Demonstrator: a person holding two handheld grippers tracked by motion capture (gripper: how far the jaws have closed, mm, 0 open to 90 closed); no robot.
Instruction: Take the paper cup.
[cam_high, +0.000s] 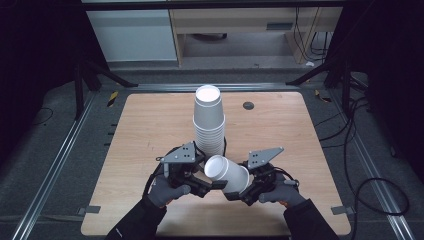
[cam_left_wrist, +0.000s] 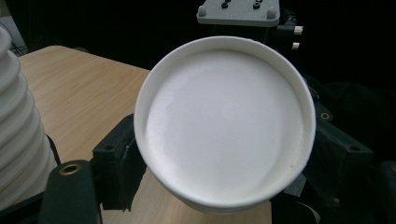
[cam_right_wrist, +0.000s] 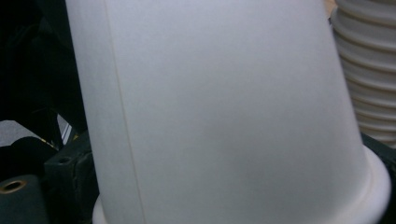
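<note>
While the tall cup stack (cam_high: 209, 122) stands mid-table (cam_high: 150, 130), a single white cup (cam_high: 227, 172) lies tilted just near of it, grasped by the right claw (cam_high: 235, 192), with the left claw's (cam_high: 212, 186) grip impossible to tell.

The tall stack of paper cups (cam_high: 210, 122) stands in the middle of the table (cam_high: 145, 130) and blocks the way at 12 o'clock from both hands. A single paper cup (cam_high: 227, 172) lies tipped between the left gripper (cam_high: 207, 187) and the right gripper (cam_high: 235, 195), filling the gap there. At 9 o'clock and 3 o'clock the wood is bare, so a hand could pass. A small dark disc (cam_high: 248, 105) sits at 1 o'clock, far back.
</note>
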